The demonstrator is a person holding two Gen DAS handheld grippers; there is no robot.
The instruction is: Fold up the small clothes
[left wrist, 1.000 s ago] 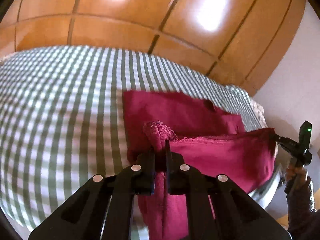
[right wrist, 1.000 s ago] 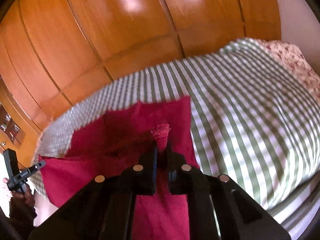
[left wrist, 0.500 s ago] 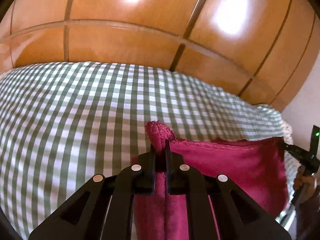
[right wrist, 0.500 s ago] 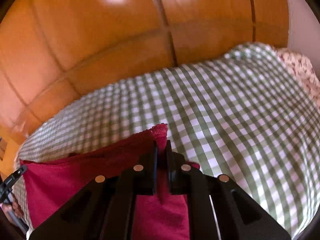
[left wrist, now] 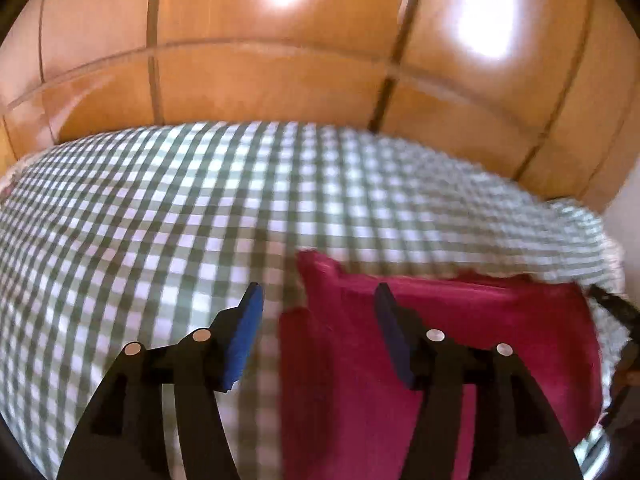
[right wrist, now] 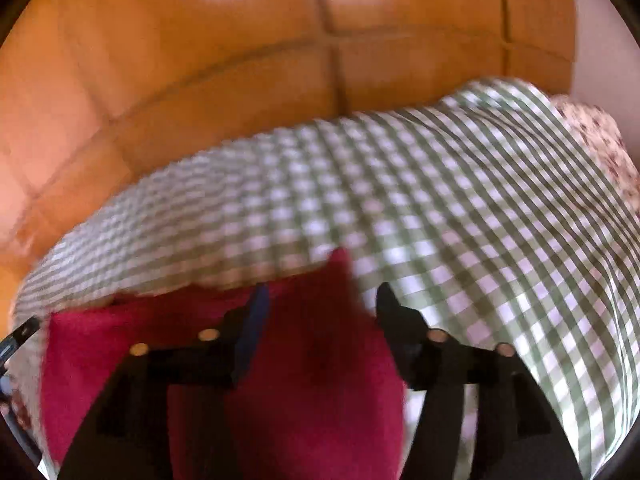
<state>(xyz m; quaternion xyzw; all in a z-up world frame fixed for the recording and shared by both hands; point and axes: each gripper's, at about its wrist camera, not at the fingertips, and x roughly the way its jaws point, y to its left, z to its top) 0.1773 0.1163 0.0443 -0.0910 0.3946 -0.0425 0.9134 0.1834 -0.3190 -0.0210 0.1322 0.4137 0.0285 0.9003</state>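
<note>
Crimson cloth [left wrist: 460, 344] on checked bed [left wrist: 160, 220] | left tool [left wrist: 318, 300], right tool [right wrist: 320, 300] opening, nothing gripped | lift clear of cloth, avoid snagging corners

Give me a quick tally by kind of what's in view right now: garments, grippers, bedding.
Red garment: 1
Grippers: 2, left gripper and right gripper, both with jaws opening and pads off the cloth
Green checked bedcover: 1
Floral fabric at the bed's far edge: 1
Total: 5
</note>
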